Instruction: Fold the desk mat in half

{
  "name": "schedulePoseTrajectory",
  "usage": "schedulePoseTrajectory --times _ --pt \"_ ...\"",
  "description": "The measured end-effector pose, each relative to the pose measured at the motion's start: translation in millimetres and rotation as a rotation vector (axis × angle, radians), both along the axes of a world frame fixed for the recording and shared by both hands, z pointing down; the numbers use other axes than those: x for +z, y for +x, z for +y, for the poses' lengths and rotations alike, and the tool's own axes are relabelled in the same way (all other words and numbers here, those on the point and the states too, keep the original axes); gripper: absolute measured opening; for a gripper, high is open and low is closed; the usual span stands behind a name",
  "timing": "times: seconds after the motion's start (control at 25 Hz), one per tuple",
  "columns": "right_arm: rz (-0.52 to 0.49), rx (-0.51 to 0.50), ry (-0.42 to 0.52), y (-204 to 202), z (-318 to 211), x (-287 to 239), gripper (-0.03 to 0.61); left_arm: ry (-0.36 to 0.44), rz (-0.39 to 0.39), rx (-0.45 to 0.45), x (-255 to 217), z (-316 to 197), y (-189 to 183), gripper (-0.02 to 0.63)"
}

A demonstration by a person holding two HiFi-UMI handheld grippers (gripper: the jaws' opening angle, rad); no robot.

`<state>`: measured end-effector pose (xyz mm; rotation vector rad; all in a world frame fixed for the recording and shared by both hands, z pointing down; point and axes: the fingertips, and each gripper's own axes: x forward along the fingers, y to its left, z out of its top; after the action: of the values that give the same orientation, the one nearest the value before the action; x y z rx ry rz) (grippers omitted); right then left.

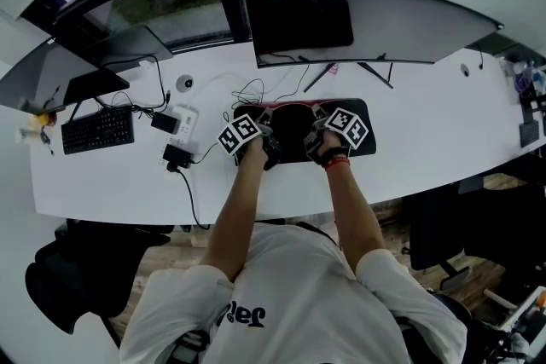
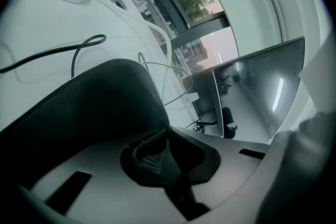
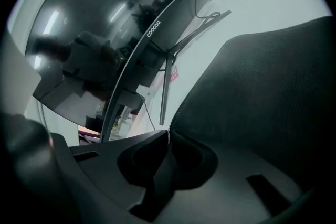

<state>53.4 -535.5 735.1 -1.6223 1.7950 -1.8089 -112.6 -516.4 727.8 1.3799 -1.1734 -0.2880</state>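
Observation:
The black desk mat (image 1: 363, 142) lies on the white desk (image 1: 426, 141) in front of the monitor, with part of it raised between my two hands. My left gripper (image 1: 266, 132) is shut on the mat's edge; in the left gripper view the mat (image 2: 94, 107) curves up to the left of the closed jaws of my left gripper (image 2: 167, 131). My right gripper (image 1: 317, 130) holds the mat too. In the right gripper view the mat (image 3: 262, 86) rises to the right, and its edge runs into the nearly closed jaws of my right gripper (image 3: 169, 135).
A curved monitor (image 1: 367, 21) on a splayed stand (image 1: 341, 72) stands just behind the mat. Cables (image 1: 256, 87), a power strip (image 1: 181, 125) and adapters lie left of the mat, a keyboard (image 1: 96, 130) farther left. Office chairs (image 1: 77, 277) stand near the desk's front edge.

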Motion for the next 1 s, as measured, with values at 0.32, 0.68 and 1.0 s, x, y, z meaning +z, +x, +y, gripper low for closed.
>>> schedulePoseTrajectory --times 0.32,0.68,1.0 --pt "-0.010 0.010 -0.024 1.1 -4.0 1.4 0.060 -0.004 0.003 -0.005 -1.5 -1.8 1.1 0.044" --pt "0.024 -0.029 0.014 -5.1 -2.9 -4.2 0.074 0.020 -0.020 -0.014 -5.2 -2.5 -1.1 0.049" --pt "0.047 -0.070 0.081 -11.9 -0.3 -25.1 0.074 0.081 -0.045 0.008 -25.2 -0.8 0.3 0.049"
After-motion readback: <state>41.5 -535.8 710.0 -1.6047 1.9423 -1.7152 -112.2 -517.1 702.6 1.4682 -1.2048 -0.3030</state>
